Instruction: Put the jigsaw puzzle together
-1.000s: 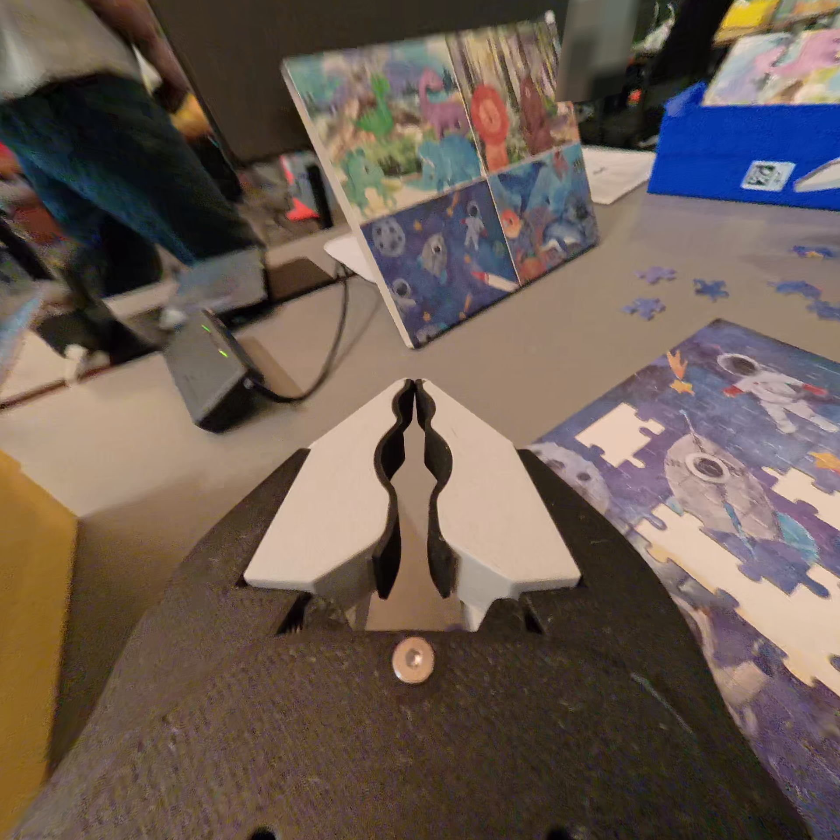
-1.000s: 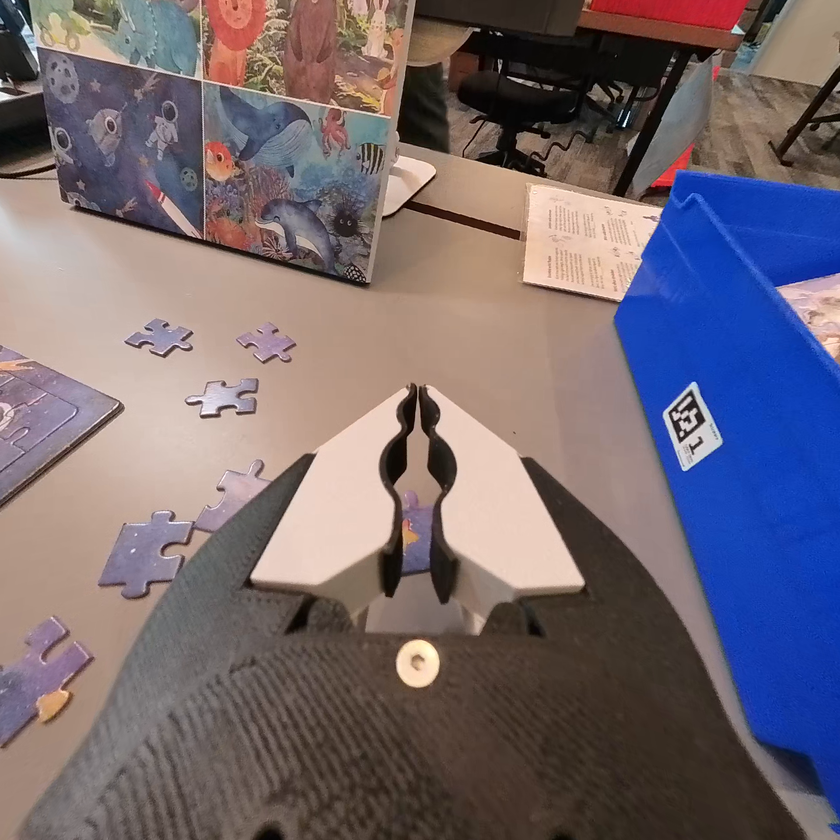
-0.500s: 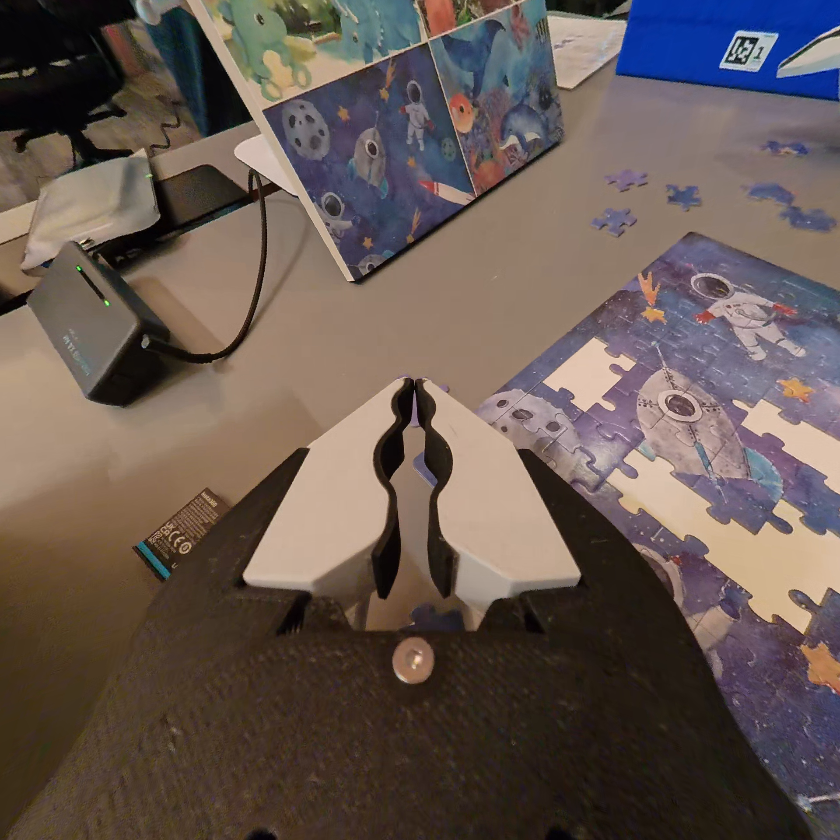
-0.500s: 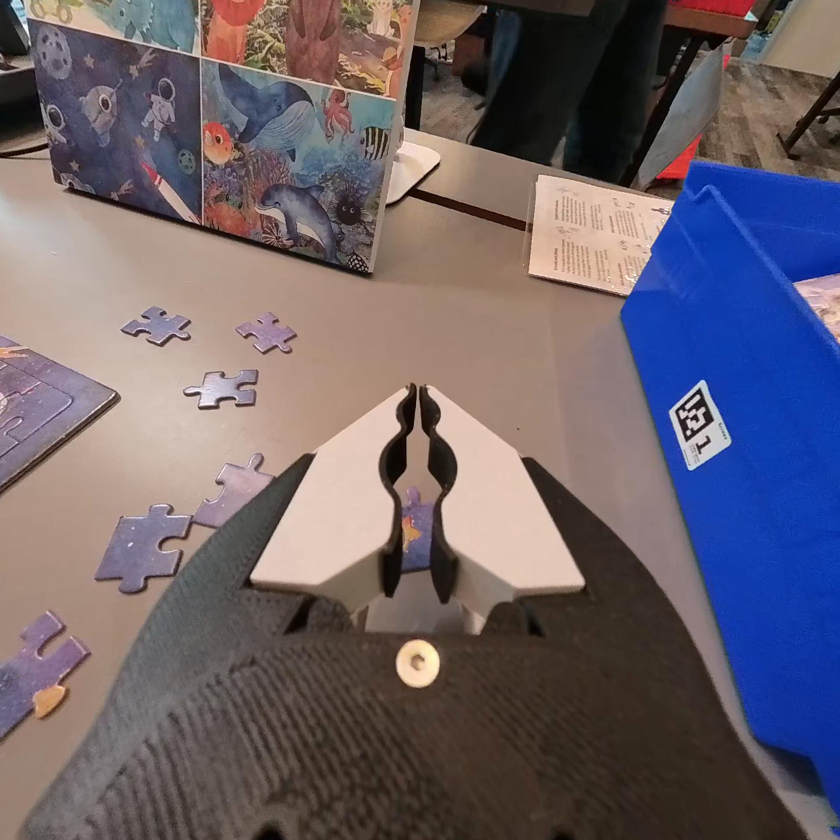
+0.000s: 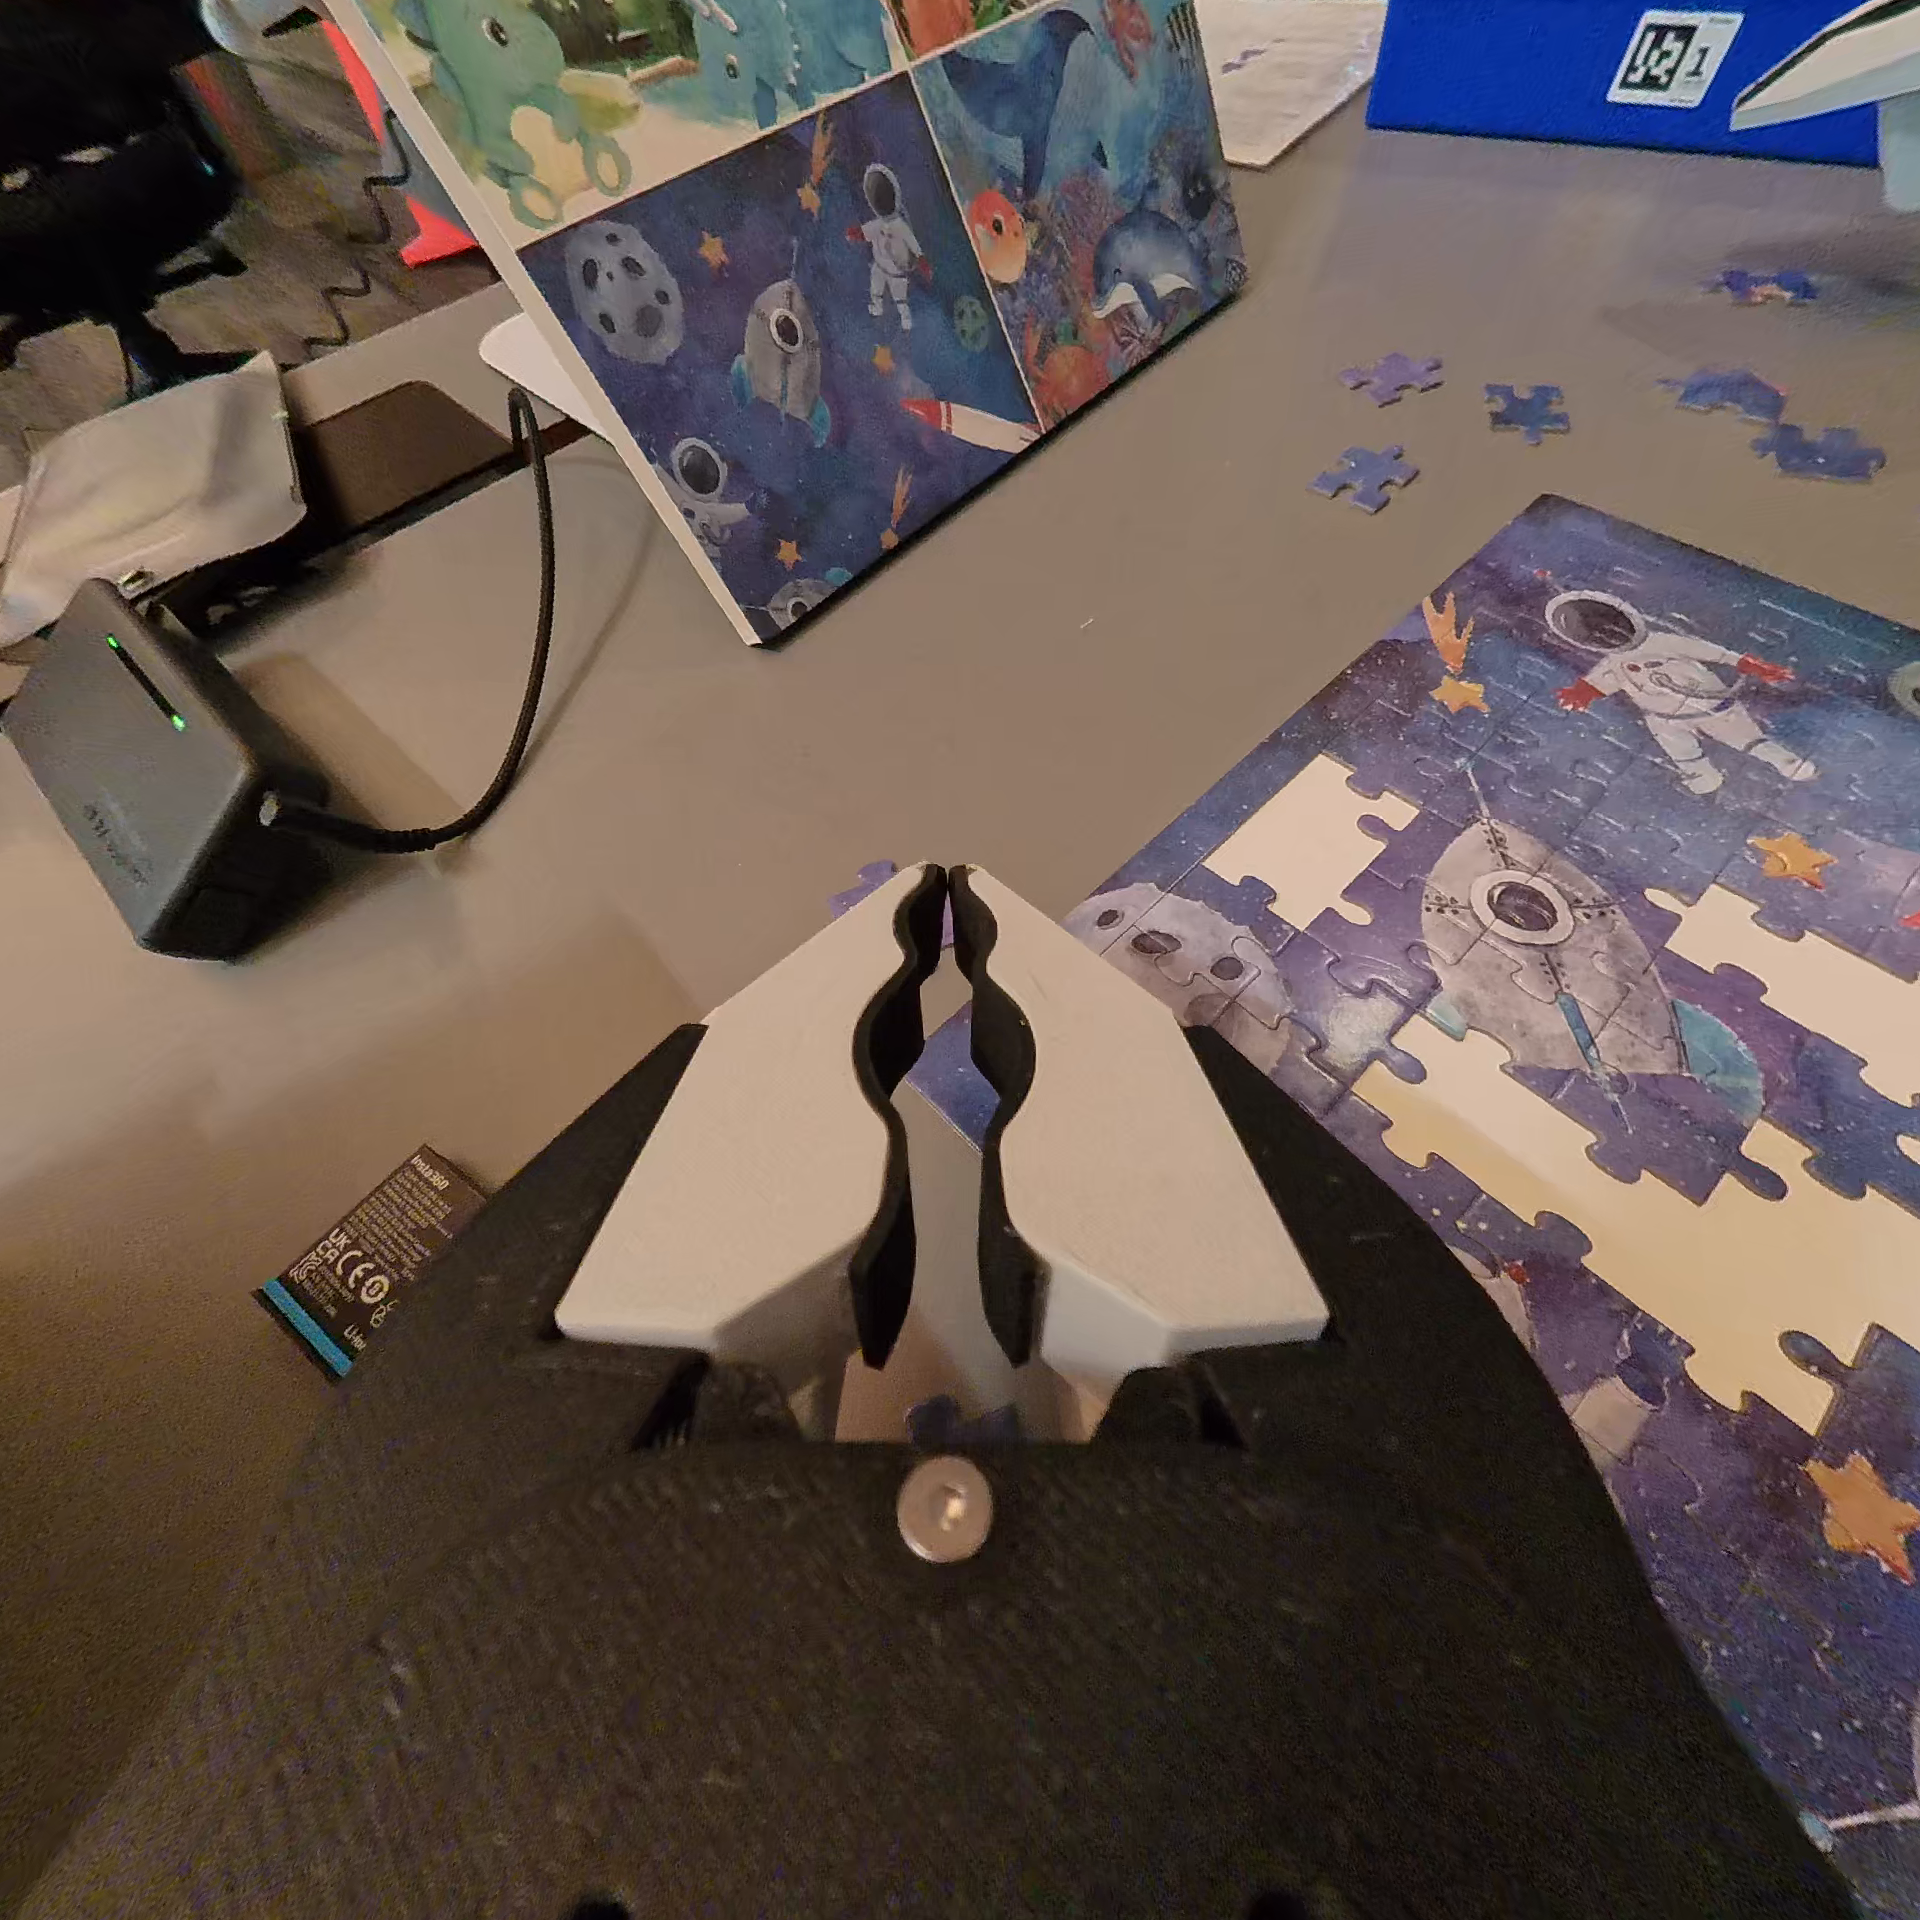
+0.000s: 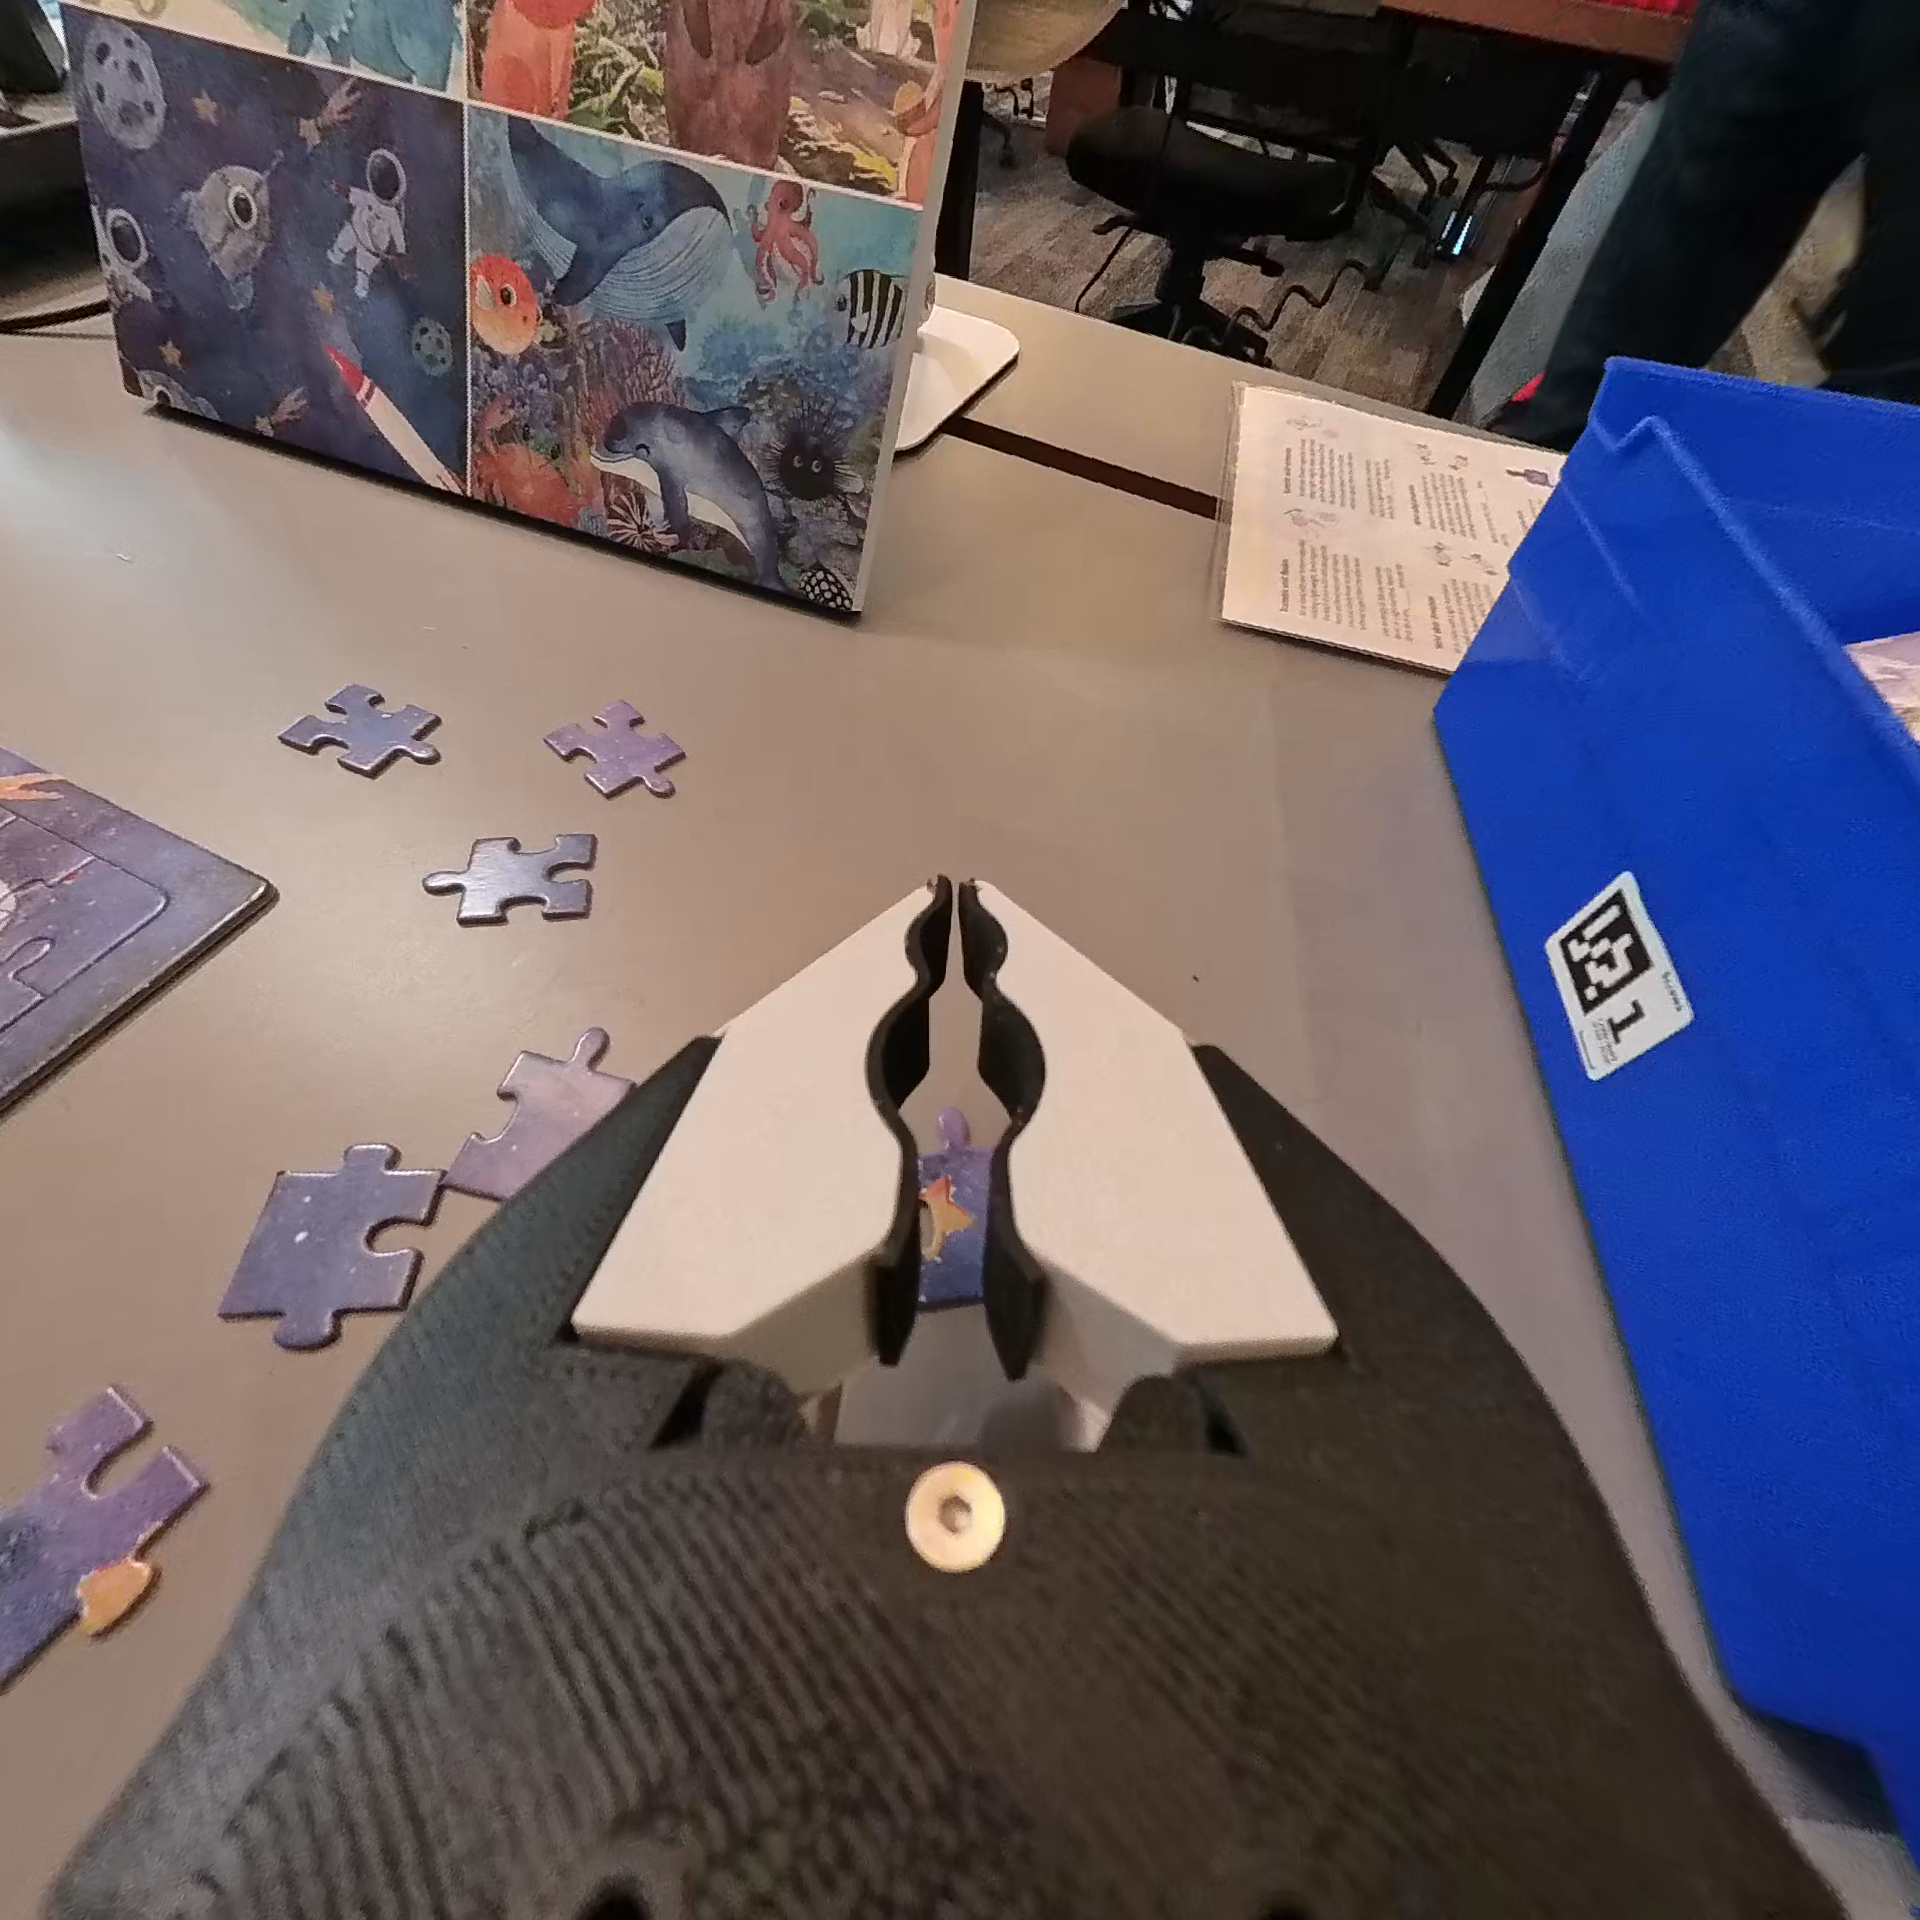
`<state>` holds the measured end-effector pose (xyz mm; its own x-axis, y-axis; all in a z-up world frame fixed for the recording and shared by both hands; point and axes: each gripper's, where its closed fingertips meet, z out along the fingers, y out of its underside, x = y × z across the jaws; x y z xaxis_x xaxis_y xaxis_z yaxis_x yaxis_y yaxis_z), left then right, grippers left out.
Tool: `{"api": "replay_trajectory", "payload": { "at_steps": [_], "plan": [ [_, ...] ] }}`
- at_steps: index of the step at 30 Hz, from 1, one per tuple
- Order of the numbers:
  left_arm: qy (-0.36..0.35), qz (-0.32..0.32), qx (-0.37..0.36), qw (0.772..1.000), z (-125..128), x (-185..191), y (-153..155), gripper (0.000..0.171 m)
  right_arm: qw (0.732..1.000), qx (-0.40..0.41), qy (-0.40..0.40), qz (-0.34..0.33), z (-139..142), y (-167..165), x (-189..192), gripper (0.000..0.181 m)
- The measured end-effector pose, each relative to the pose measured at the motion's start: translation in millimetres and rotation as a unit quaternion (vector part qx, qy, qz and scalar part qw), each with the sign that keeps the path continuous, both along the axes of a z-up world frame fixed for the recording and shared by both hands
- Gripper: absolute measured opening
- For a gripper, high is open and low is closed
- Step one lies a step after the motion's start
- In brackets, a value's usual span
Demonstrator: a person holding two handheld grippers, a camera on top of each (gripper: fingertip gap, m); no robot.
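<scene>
On the grey table (image 5: 727, 748), my left camera alone shows the space puzzle (image 5: 1558, 1039) with its pale gaps, lying right of my left gripper (image 5: 948, 878), whose tips are pressed together on nothing I can see. Only my right camera shows the loose pieces (image 6: 514, 878) up close, the blue bin (image 6: 1714, 1143) beside them, and my right gripper (image 6: 954, 891) closed and empty over a star-marked piece (image 6: 951, 1210).

Grey worktop (image 5: 935, 707) carries a dark grey box-shaped adapter (image 5: 135, 779) with braided black cable (image 5: 530, 623), a small black labelled battery (image 5: 369, 1257), a blue plastic bin (image 6: 1714, 1039) and a printed white sheet (image 6: 1361, 530).
</scene>
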<state>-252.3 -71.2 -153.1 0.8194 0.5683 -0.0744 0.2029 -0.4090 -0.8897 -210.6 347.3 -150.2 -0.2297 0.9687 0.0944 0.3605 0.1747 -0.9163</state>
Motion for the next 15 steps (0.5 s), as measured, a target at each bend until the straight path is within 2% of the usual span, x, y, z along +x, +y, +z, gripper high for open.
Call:
{"api": "replay_trajectory", "payload": {
  "at_steps": [15],
  "plan": [
    [-0.005,-0.004,-0.013,1.000,-4.8,1.8,2.2,0.000,1.000,0.007,-0.006,0.004,-2.8,-2.4,-0.5,0.000]
  ]
}}
